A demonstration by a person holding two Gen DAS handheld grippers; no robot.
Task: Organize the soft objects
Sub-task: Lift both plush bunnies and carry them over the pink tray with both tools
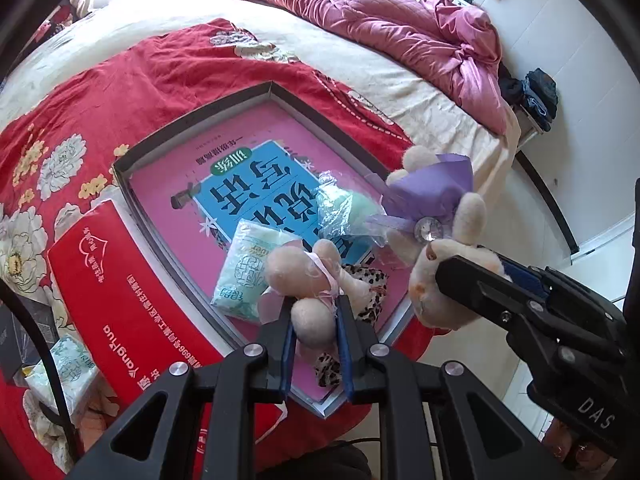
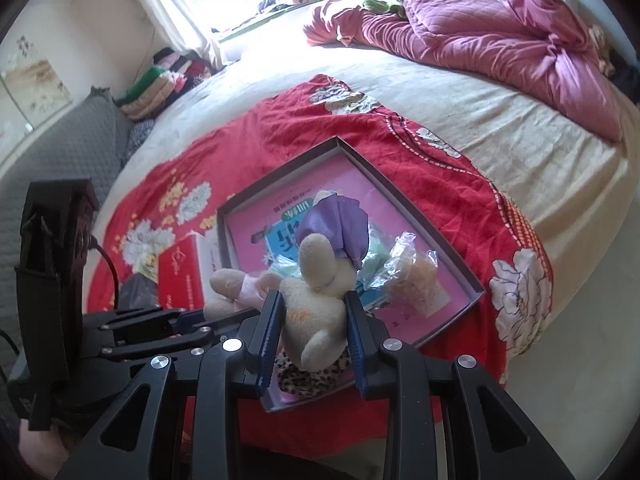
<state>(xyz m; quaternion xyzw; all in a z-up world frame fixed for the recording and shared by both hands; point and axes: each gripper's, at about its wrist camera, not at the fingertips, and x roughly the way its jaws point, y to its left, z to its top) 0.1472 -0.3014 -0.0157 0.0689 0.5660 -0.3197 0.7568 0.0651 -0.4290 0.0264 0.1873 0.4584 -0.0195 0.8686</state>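
Left tool pinches pink-ribboned plush; right tool pinches purple-capped plush.

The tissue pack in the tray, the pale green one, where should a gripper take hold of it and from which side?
Grip the tissue pack across its short width near the far end, coming straight down from above. It lies flat on the book in the tray, and the pink-ribboned plush held by the left gripper crowds its near end.

The left hand-held gripper has its 2 fingers clamped on something. The right hand-held gripper, just beside it, grips likewise.
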